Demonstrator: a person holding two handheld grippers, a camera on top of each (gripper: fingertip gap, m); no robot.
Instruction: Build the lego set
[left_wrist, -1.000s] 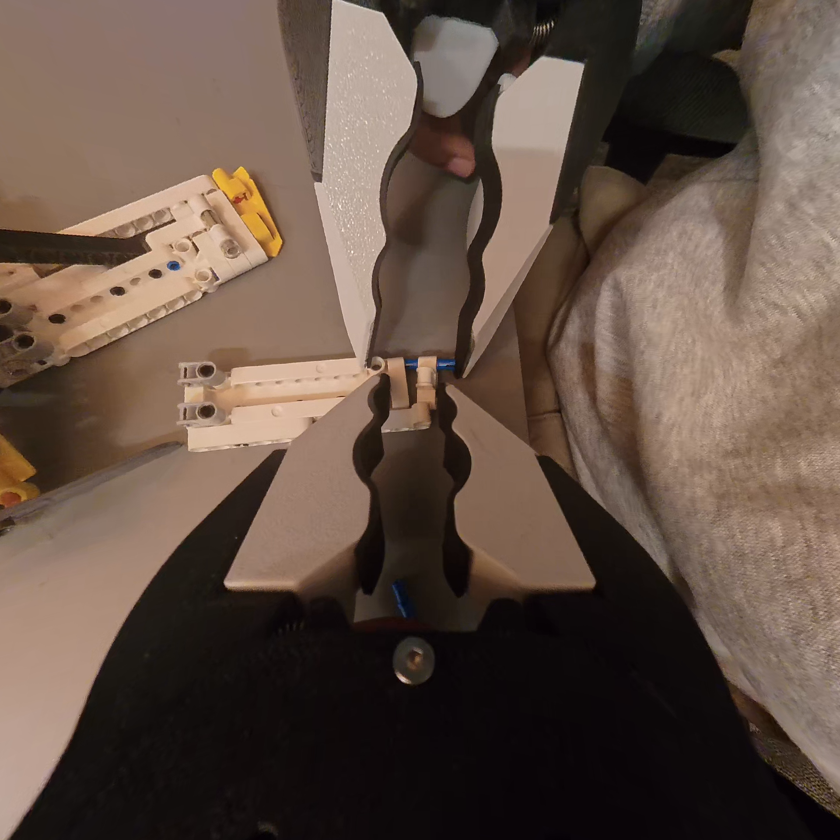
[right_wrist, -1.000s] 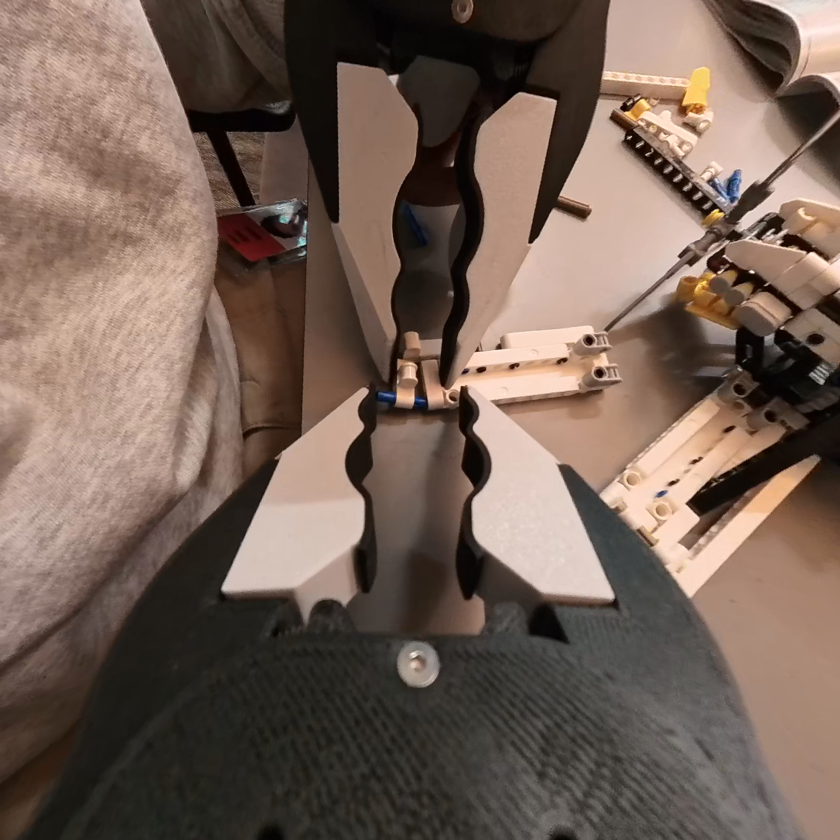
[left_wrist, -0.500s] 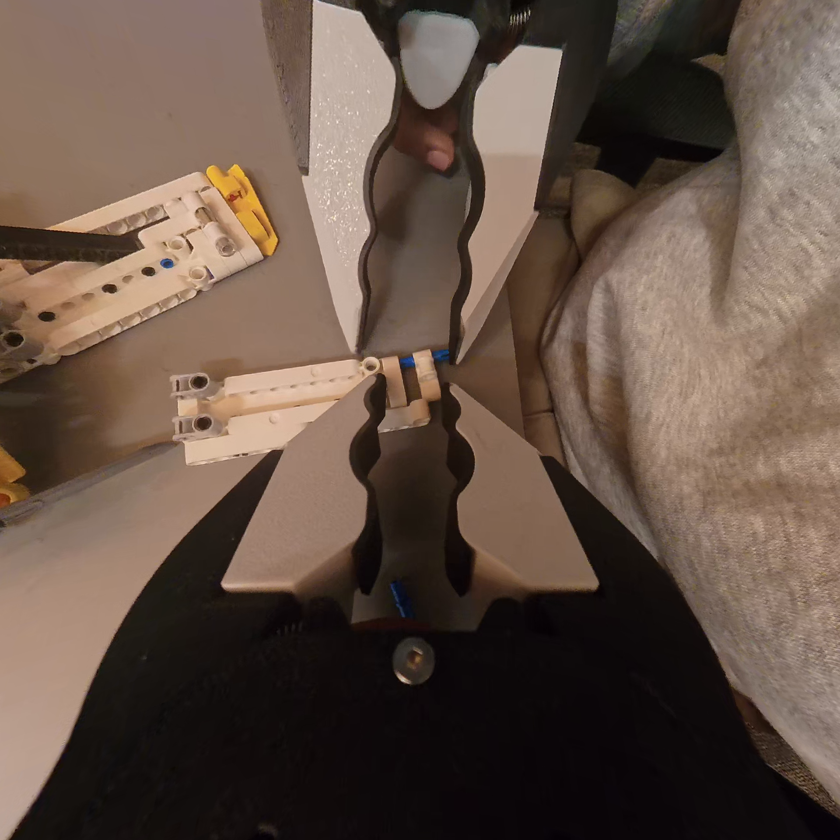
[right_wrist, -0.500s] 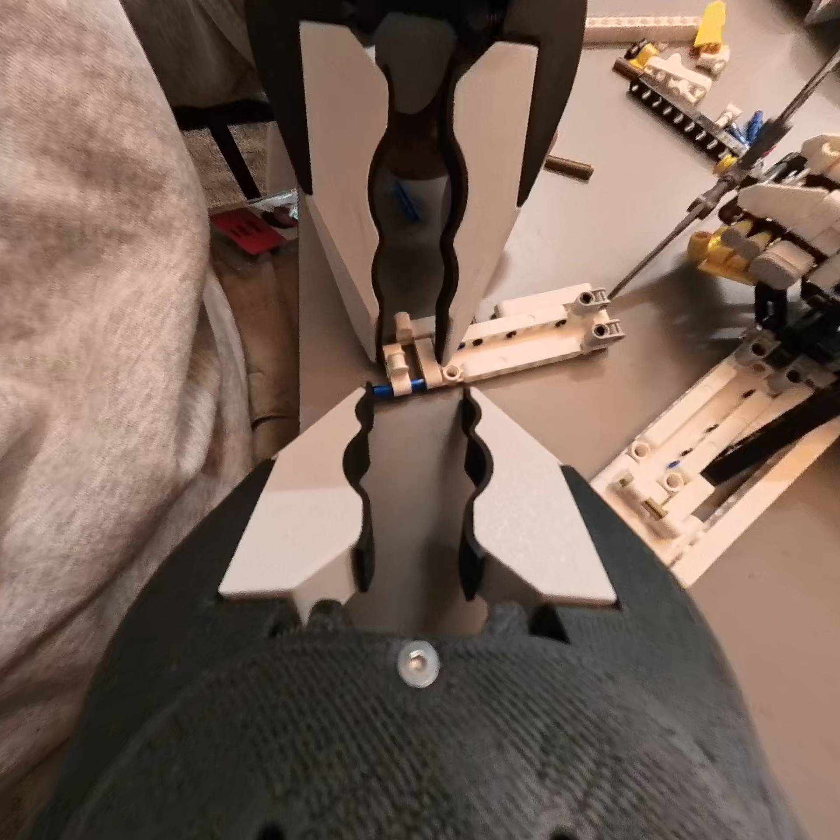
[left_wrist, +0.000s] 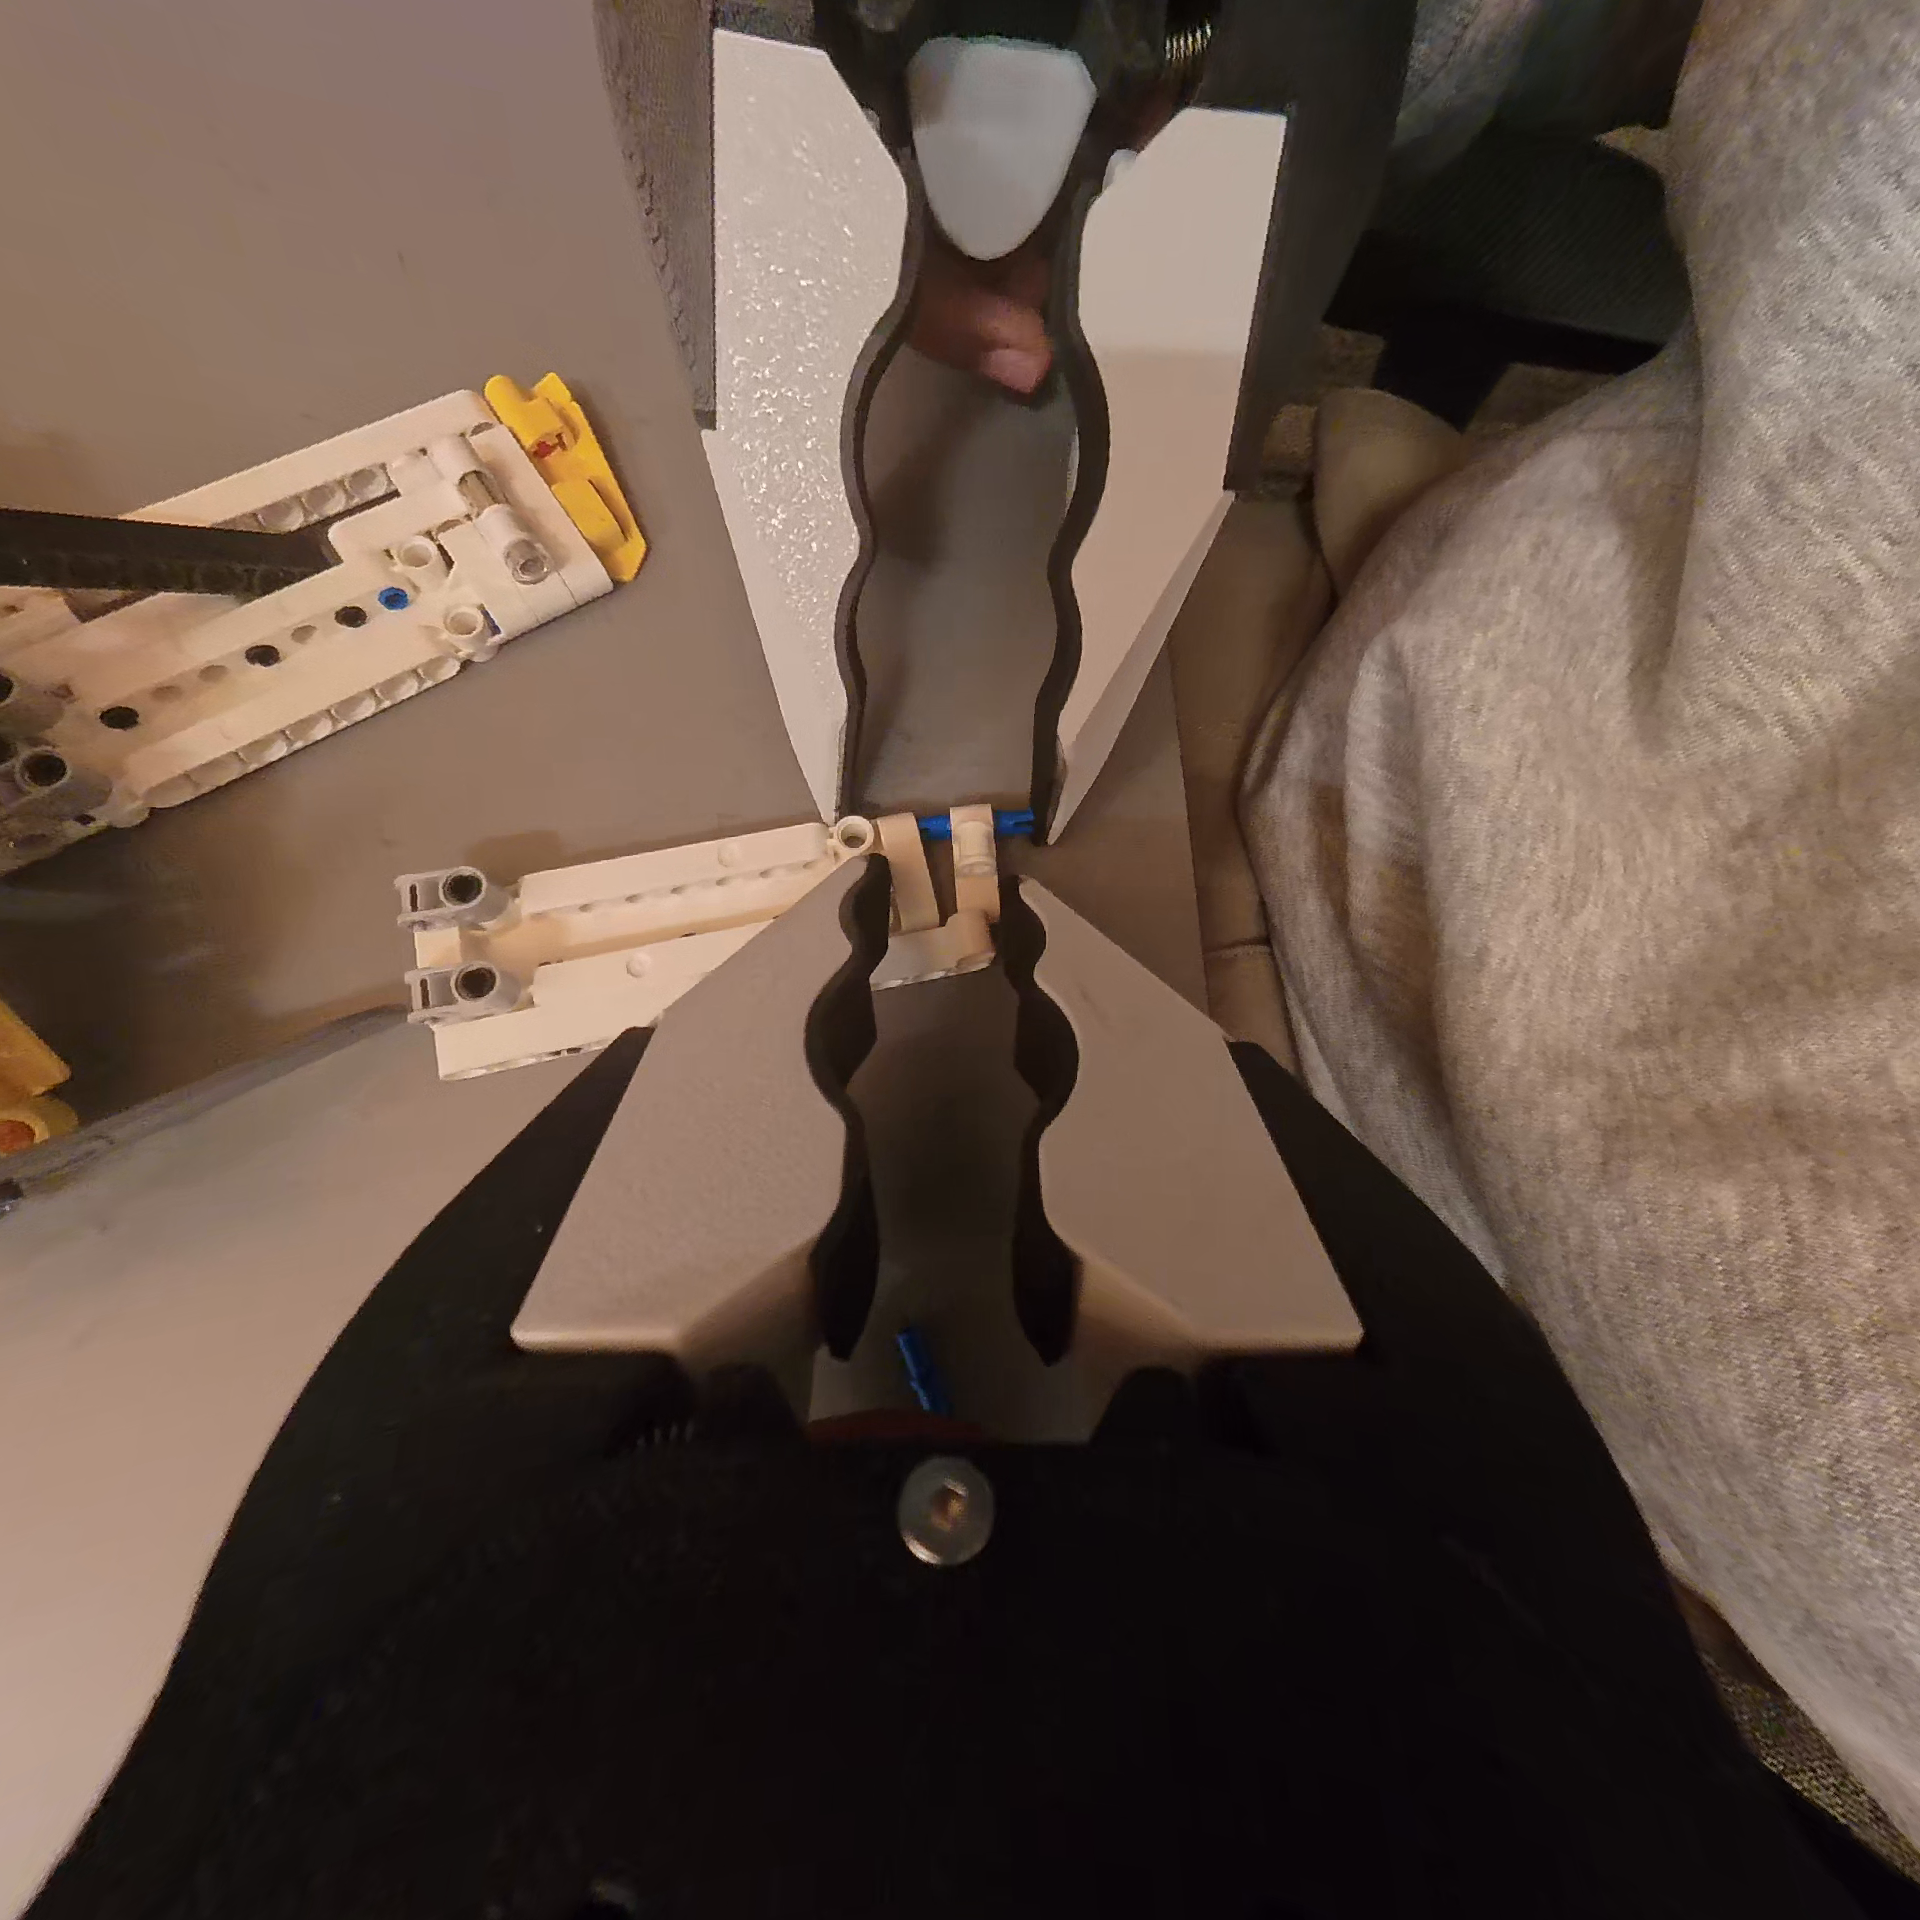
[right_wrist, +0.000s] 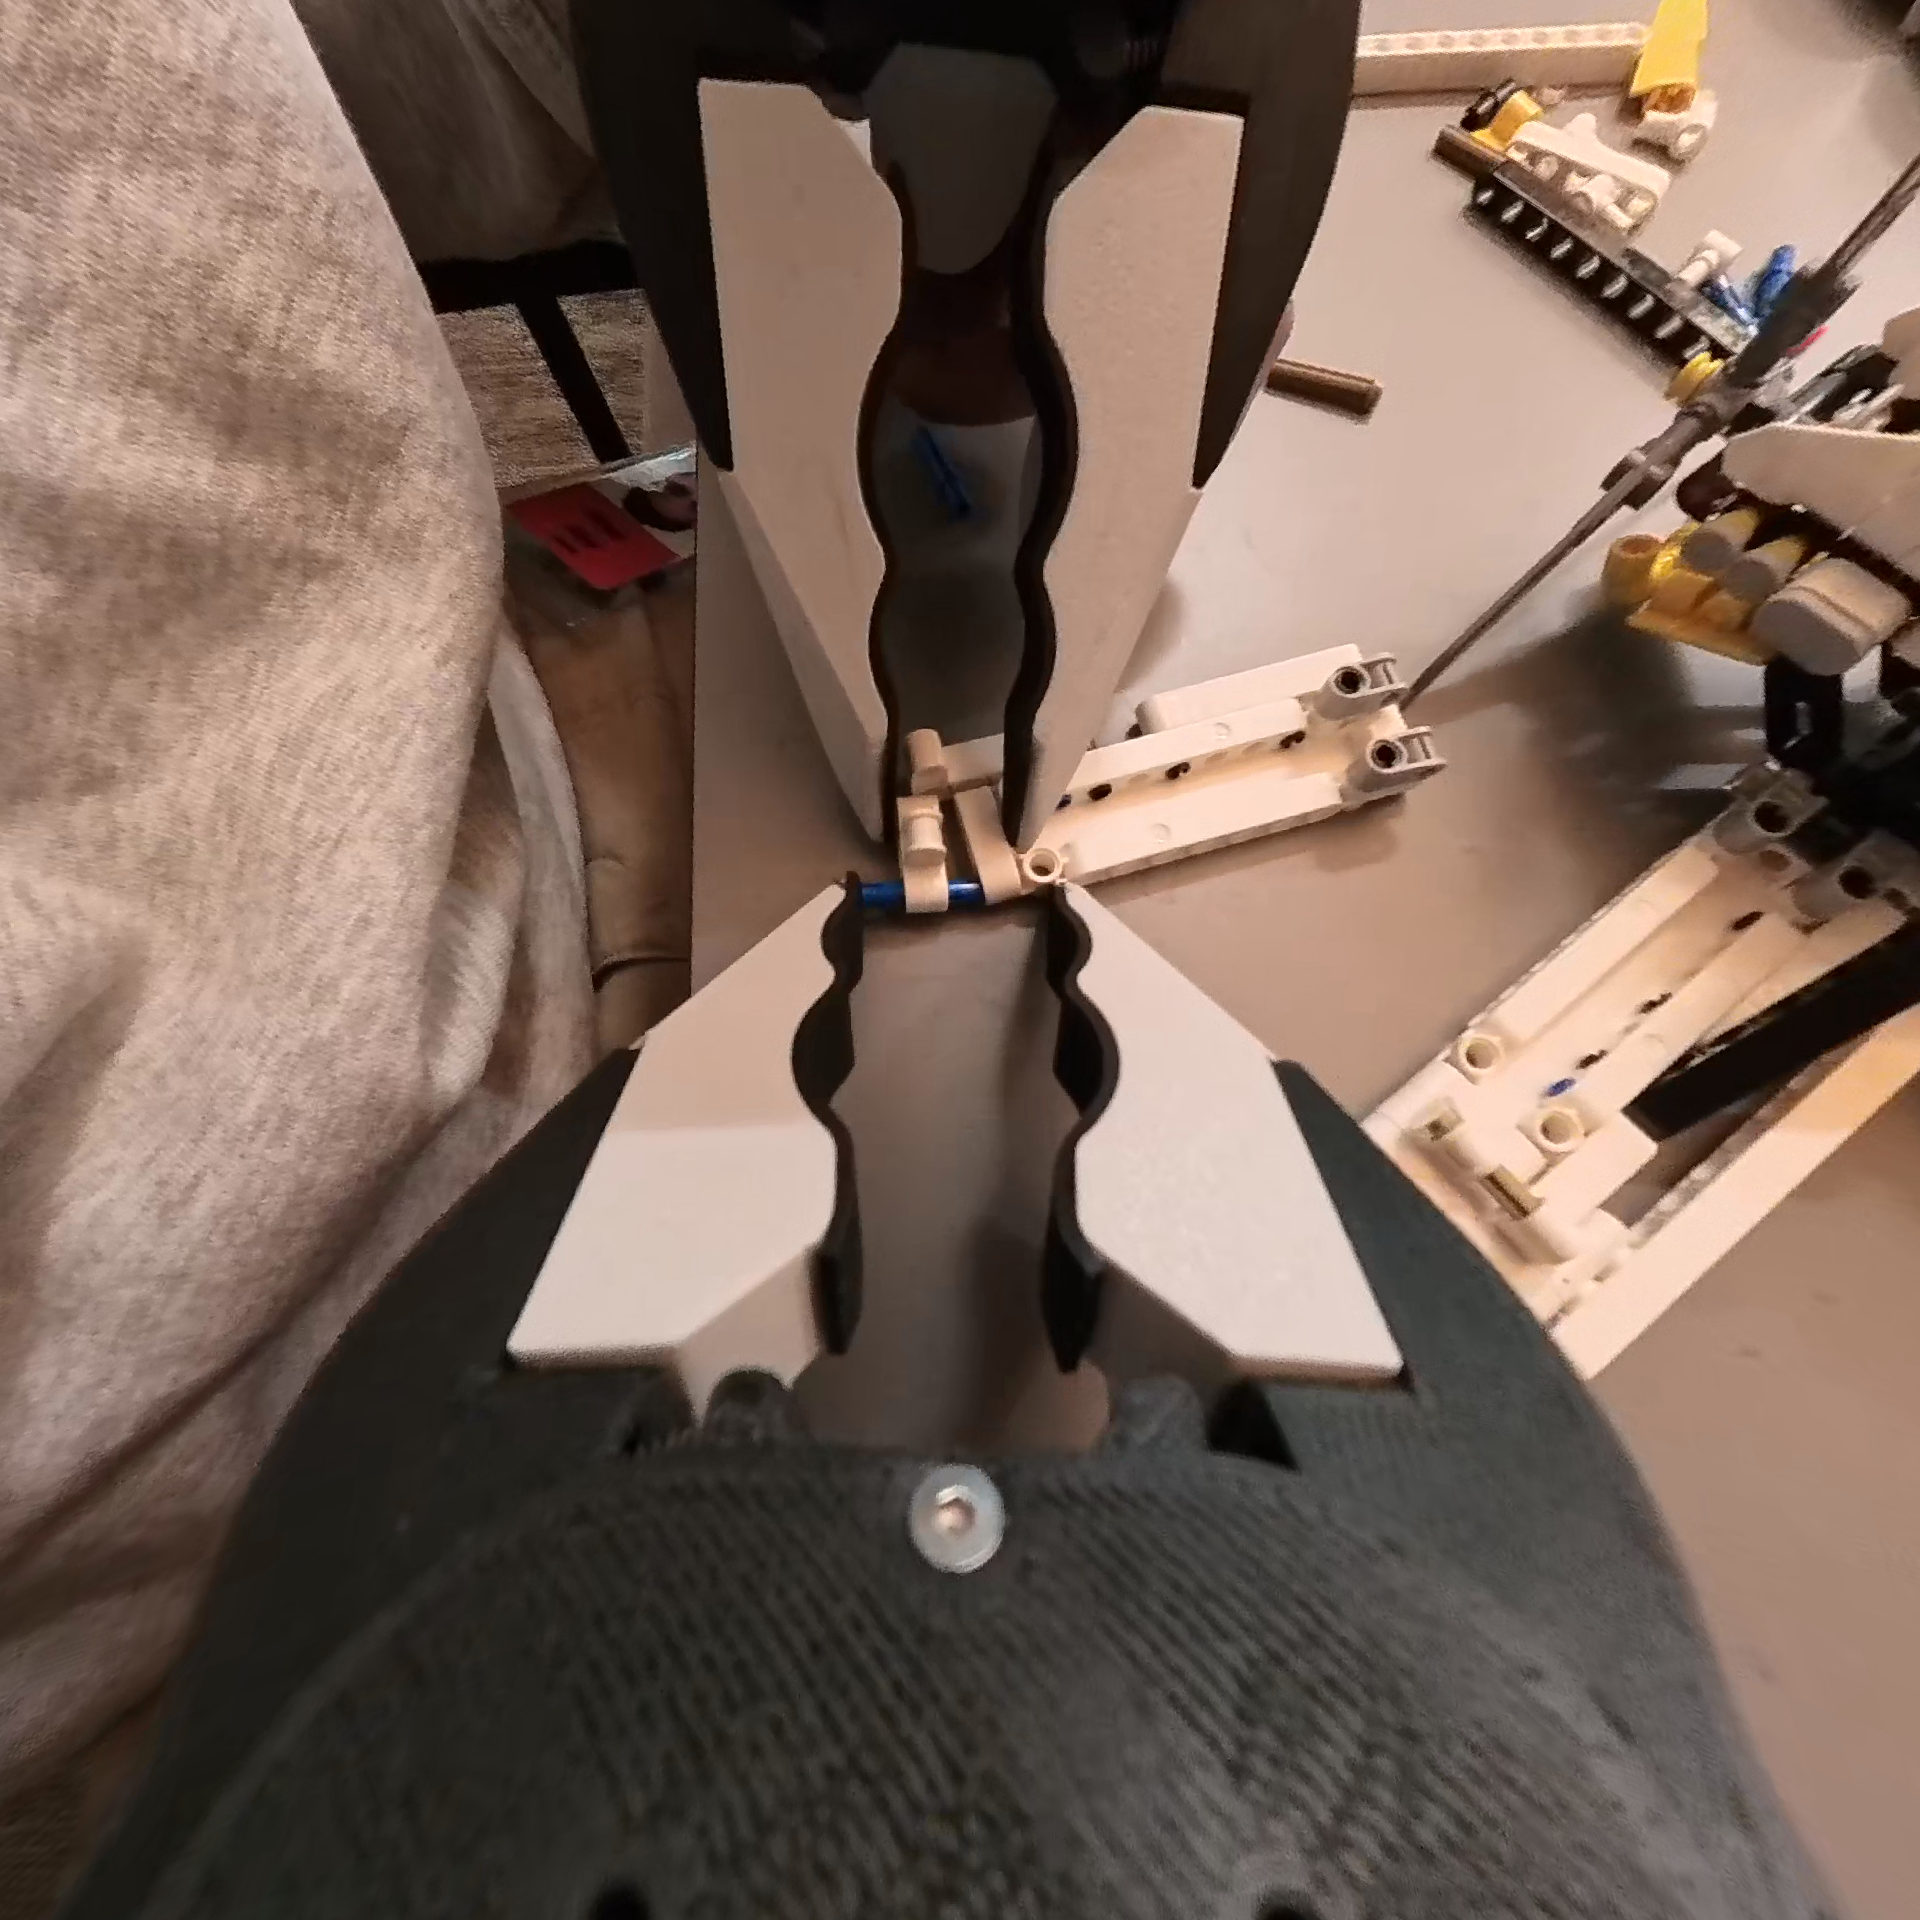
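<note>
My left fingers (left_wrist: 940, 883) pinch the white beam's (left_wrist: 665, 904) end; my right fingers (right_wrist: 956, 899) clamp its blue axle (right_wrist: 894, 891), beside the table (left_wrist: 312, 260) edge.

A grey tabletop (left_wrist: 260, 208) fills the left part of the left wrist view and shows again on the right of the right wrist view (right_wrist: 1455, 582). A person's light grey heathered garment (left_wrist: 1610, 935) takes up the right side of the left wrist view and the left side of the right wrist view (right_wrist: 208, 623), with beige cloth (left_wrist: 1351, 499) beside it at the table edge. Below that edge, in the right wrist view, lie a red and black card-like item (right_wrist: 597, 525) and a dark chair frame (right_wrist: 540, 301).
</note>
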